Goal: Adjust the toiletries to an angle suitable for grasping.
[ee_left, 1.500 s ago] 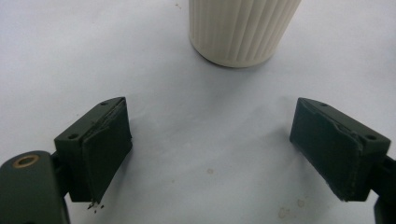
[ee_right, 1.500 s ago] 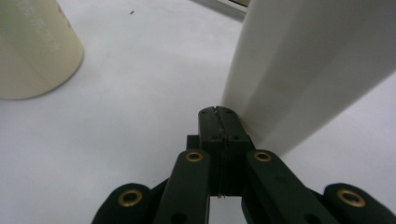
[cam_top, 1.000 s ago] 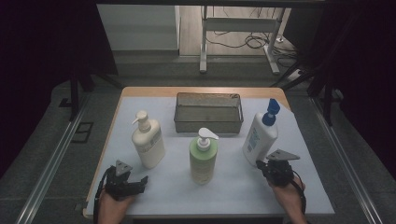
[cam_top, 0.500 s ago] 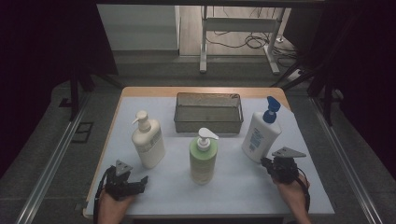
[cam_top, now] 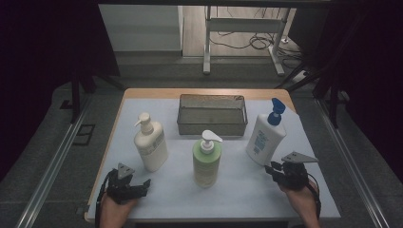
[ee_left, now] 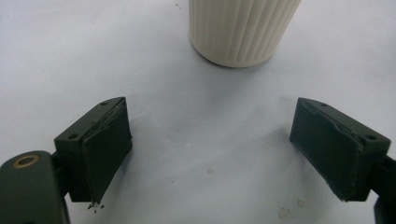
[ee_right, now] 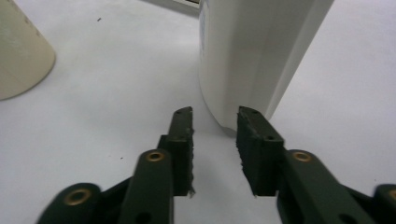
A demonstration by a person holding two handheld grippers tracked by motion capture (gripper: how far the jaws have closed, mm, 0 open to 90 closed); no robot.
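Three pump bottles stand on the white-covered table (cam_top: 237, 194): a cream one (cam_top: 151, 145) at left, a green one (cam_top: 206, 161) in the middle, and a white one with a blue pump (cam_top: 263, 137) at right. My left gripper (cam_top: 145, 184) rests near the front left edge, open wide and empty. In the left gripper view my left gripper (ee_left: 212, 140) faces the cream bottle's ribbed base (ee_left: 240, 28). My right gripper (cam_top: 272, 169) lies just in front of the white bottle. In the right gripper view my right gripper (ee_right: 214, 119) has just been opening, with a narrow empty gap before the white bottle (ee_right: 252, 56).
A wire mesh basket (cam_top: 212, 124) sits at the back centre of the table. A pale bottle's base (ee_right: 18, 51) shows at the left of the right gripper view. Metal rails run along both sides of the table, and the floor beyond holds table legs and cables.
The right gripper's jaws have parted from shut to a narrow gap, and that hand has shifted slightly near the white bottle. The left gripper and the bottles have not moved.
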